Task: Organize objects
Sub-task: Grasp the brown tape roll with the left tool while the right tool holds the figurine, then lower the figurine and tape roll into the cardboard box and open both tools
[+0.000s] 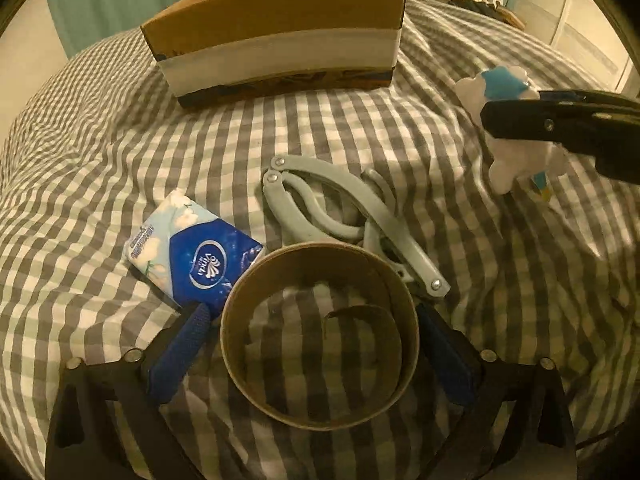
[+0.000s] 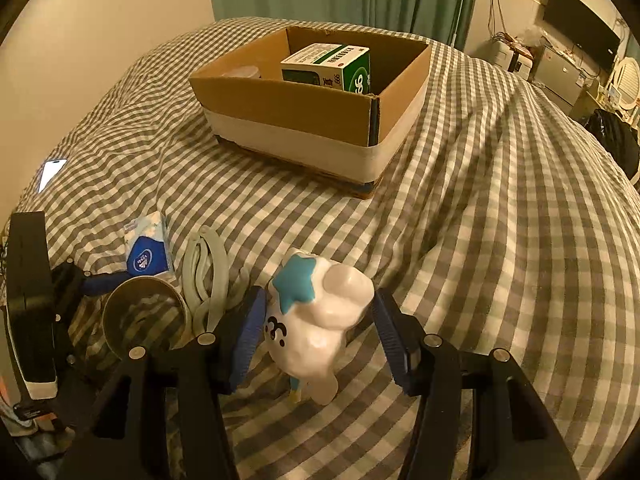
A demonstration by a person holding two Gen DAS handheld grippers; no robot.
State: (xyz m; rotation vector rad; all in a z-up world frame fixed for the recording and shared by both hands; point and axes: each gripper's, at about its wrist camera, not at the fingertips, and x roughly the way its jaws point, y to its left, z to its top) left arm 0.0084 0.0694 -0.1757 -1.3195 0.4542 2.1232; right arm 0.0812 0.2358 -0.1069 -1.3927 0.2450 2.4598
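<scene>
1. Checked bedspread (image 2: 480,240); cardboard box (image 2: 304,120) beyond, likely the destination.
2. Left gripper (image 1: 316,344): jaws apart, straddling cardboard ring (image 1: 320,336).
3. Right gripper (image 2: 316,332): jaws apart around white toy (image 2: 320,320), apparently ungripped.

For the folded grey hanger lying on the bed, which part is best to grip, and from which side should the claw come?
Probably the upper pair of arms of the folding hanger, approached from above on its box-facing end. There the arms lie flat and free on the bedspread, while the near end is crowded by the cardboard ring.
</scene>
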